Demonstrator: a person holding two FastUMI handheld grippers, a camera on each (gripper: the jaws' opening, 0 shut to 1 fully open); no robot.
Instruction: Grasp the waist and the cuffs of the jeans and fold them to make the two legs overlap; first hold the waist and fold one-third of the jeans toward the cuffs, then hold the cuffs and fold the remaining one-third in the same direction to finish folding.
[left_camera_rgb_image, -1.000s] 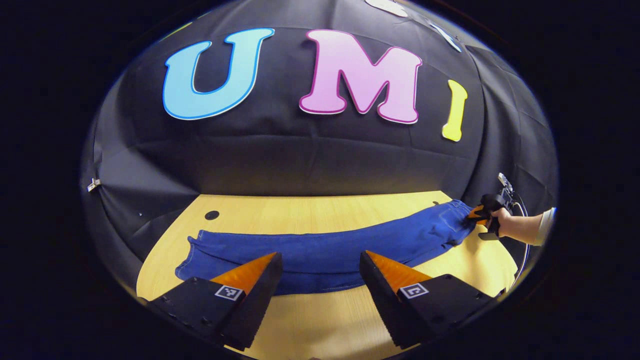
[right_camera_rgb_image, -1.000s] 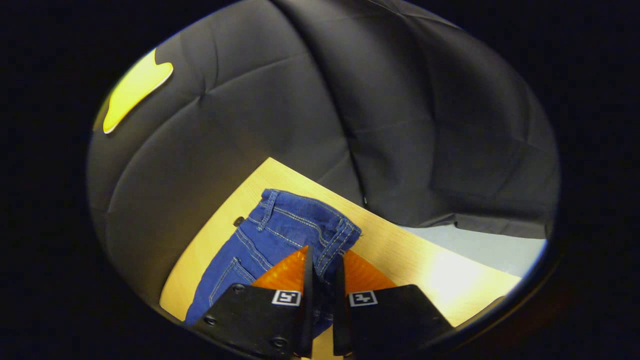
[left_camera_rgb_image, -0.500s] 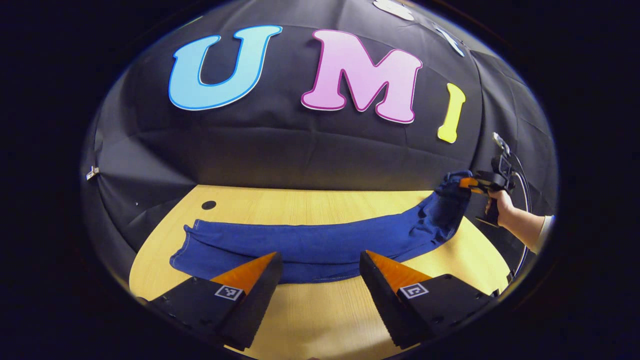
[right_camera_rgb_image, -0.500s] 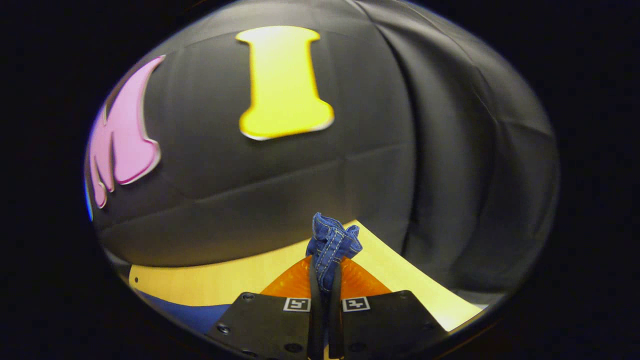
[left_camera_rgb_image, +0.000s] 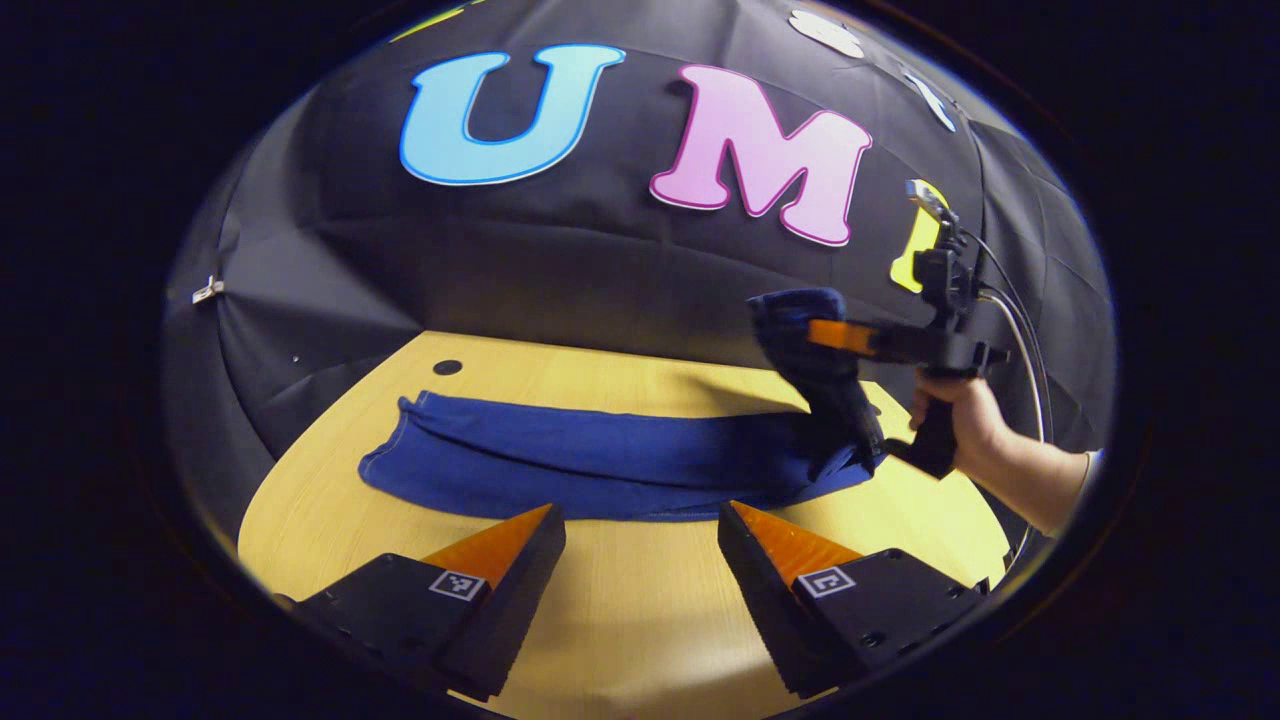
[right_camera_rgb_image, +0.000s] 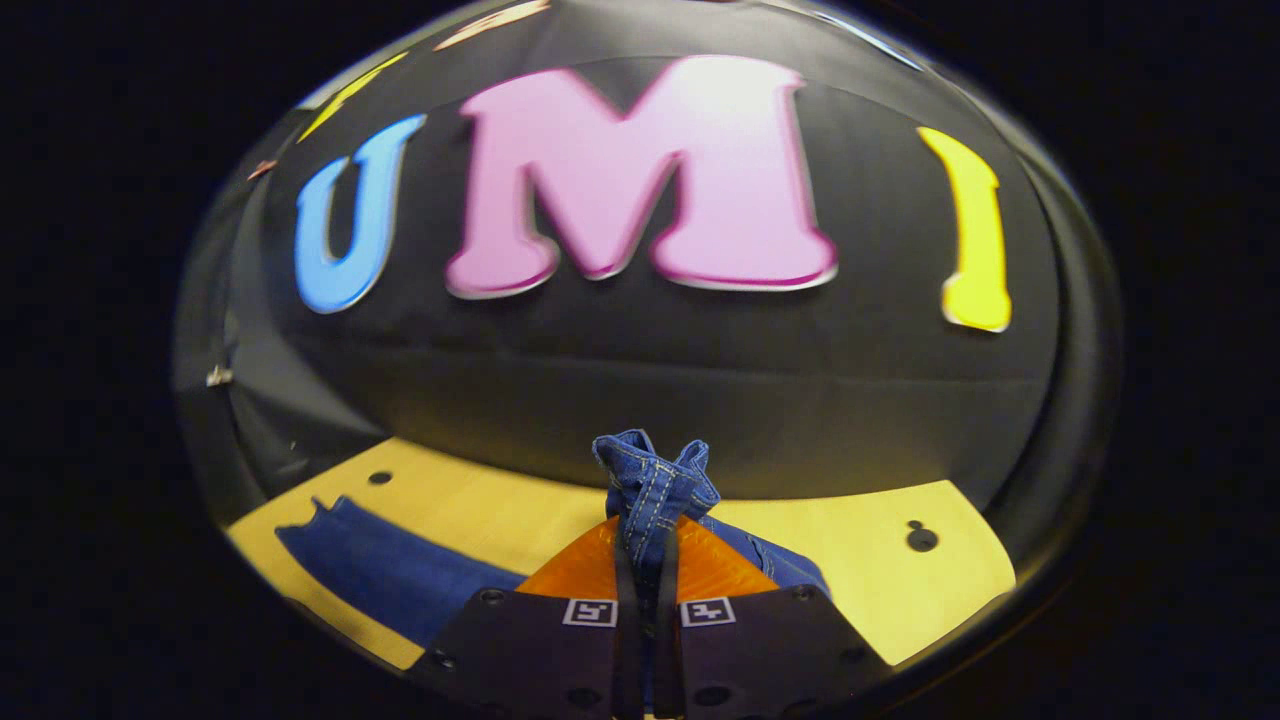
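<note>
Orange fingers of my right gripper (right_camera_rgb_image: 641, 560) pinch the bunched waist (right_camera_rgb_image: 652, 480) of the jeans (left_camera_rgb_image: 590, 465), lifting it above the table (left_camera_rgb_image: 620, 610). My left gripper (left_camera_rgb_image: 640, 545) has its fingers spread wide with nothing between them, hanging over the table just in front of the jeans. On the table, the legs look laid one over the other, with the cuffs (left_camera_rgb_image: 395, 455) at the far end from the waist. I think the first third fold is just starting. The cuff fold is still left.
</note>
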